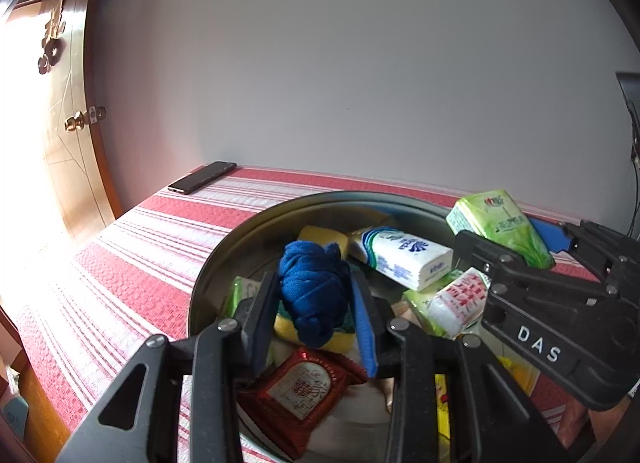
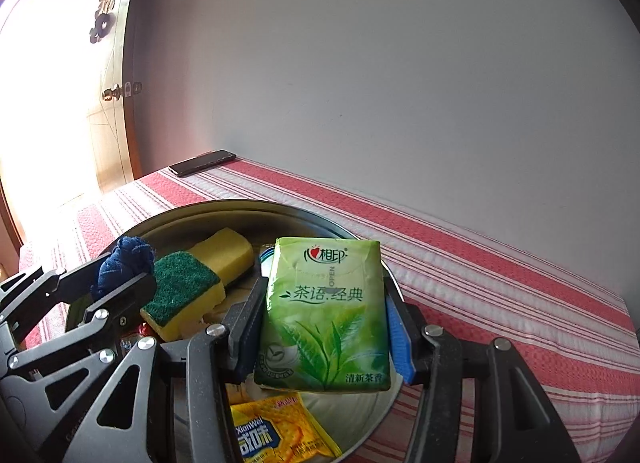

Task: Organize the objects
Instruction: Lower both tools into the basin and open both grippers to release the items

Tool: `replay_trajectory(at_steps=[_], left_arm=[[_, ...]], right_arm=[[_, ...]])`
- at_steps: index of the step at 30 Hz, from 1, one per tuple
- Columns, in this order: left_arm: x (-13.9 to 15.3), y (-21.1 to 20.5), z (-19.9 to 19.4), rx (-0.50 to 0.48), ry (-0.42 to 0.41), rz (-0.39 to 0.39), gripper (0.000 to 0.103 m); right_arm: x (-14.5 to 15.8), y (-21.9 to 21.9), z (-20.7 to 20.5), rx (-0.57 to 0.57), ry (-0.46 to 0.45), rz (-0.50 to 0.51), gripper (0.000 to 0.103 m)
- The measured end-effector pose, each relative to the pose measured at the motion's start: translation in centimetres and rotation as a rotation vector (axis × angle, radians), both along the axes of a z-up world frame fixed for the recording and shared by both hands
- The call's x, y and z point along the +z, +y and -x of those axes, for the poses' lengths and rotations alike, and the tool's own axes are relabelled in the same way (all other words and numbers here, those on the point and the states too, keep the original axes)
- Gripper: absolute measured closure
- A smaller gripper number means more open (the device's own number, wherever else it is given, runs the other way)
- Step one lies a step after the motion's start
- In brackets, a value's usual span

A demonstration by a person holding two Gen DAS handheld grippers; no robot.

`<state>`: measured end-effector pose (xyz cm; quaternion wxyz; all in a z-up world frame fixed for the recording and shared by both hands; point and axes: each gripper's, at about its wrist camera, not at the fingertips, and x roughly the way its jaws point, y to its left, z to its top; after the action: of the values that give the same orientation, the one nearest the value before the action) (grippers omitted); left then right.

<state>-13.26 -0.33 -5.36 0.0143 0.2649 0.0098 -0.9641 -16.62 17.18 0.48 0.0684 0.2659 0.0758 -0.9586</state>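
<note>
Left gripper (image 1: 314, 295) clamped on blue cloth bundle (image 1: 312, 291), held above round metal basin (image 1: 224, 247). Right gripper (image 2: 326, 315) clamped on green tissue pack (image 2: 326, 315), above same basin on striped red tablecloth (image 2: 500, 283). Phone (image 1: 202, 177) at far left corner.

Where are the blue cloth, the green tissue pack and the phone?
blue cloth (image 1: 314, 293), left wrist view, middle of the bundle.
green tissue pack (image 2: 326, 315), right wrist view, front face.
phone (image 1: 203, 177), left wrist view, dark screen.
</note>
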Motion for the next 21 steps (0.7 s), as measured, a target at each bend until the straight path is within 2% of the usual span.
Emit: replay_trajectory(at_steps=[8, 9, 11, 14, 19, 21], left_arm=[[-1.0, 0.0, 0.9, 0.005, -0.036, 0.022, 0.067], [-1.1, 0.0, 1.0, 0.006, -0.037, 0.025, 0.065], [-1.2, 0.1, 0.9, 0.01, -0.038, 0.031, 0.058], [-1.0, 0.1, 0.7, 0.011, -0.029, 0.038, 0.051], [-0.7, 0.0, 0.3, 0.017, -0.008, 0.042, 0.023], [-0.5, 0.0, 0.0, 0.014, 0.001, 0.041, 0.016]], right_arm=[[-1.3, -0.2, 1.0, 0.022, -0.061, 0.0, 0.047], [-1.5, -0.2, 1.1, 0.02, -0.069, -0.011, 0.043], [-1.6, -0.1, 0.9, 0.018, -0.057, -0.022, 0.035], [-1.6, 0.3, 0.5, 0.007, -0.045, -0.018, 0.034], [-1.4, 1.5, -0.4, -0.032, -0.035, -0.001, 0.031], [-1.4, 1.9, -0.7, -0.048, -0.028, 0.012, 0.031]])
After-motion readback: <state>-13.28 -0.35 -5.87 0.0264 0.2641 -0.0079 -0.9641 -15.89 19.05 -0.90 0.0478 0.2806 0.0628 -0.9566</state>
